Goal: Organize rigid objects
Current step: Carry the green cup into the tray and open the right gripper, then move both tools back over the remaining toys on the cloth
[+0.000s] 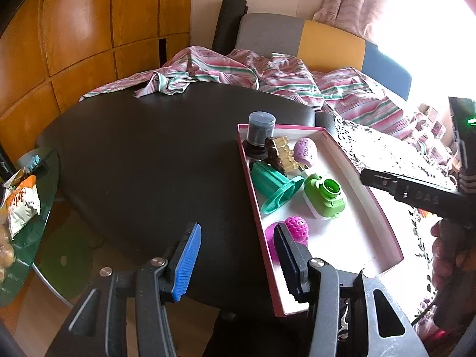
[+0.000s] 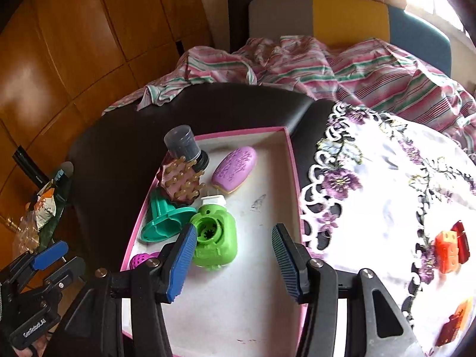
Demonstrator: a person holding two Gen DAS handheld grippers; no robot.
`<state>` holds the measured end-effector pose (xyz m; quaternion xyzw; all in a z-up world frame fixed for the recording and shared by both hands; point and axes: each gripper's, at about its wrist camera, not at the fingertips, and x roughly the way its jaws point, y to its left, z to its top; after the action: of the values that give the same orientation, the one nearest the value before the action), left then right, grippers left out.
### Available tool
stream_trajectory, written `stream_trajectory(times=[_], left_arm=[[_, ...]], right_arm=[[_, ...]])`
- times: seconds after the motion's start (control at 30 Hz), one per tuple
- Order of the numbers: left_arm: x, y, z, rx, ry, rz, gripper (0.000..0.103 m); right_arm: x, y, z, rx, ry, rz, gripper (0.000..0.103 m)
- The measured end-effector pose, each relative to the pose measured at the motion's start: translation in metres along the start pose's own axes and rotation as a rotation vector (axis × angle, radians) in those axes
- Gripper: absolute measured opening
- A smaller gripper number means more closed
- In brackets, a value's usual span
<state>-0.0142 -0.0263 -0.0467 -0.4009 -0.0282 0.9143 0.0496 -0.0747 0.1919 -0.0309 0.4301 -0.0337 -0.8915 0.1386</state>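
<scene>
Closest to me, the right gripper hangs over the near part of the pink box. Its jaws are wide open and hold nothing. The left gripper hangs by the box's left side, over the black table. Its jaws are open too, with nothing between them.

Inside the box, the little pink ball sits nearest, right behind one finger of the left gripper. Then comes the green toy, with the teal cup lying on its side next to it. Past those are the brown brush, the purple oval and the dark jar in the far corner.

Some things are not in the box yet. On the white flowered cloth, off to the right of the right gripper, sit the orange blocks, and more orange and red pieces lie closer to the cloth's near edge. I think these come next. The right gripper is much nearer to them than the left one, which is on the other side of the box. It would need to swing right, away from the box. The blocks are too small for me to tell which way they point.

Farthest back is a striped cloth.
</scene>
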Motion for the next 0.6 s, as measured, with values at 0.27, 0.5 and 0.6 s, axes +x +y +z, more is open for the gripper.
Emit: stream_trajectory(times=[0.27,0.5,0.6], left_arm=[[-0.001,-0.013,0.001,0.039,-0.001,-0.005,0.052],[-0.002,-0.031,0.003,0.082,-0.004,-0.013,0.052],[-0.003,-0.040,0.004,0.104,-0.009,-0.019,0.054]], right_arm=[[-0.028,-0.031,-0.003,0.030,-0.039,-0.037,0.053],[-0.052,-0.073,-0.006,0.073,-0.064,-0.106,0.053],[-0.064,-0.097,-0.006,0.104,-0.073,-0.145,0.053]])
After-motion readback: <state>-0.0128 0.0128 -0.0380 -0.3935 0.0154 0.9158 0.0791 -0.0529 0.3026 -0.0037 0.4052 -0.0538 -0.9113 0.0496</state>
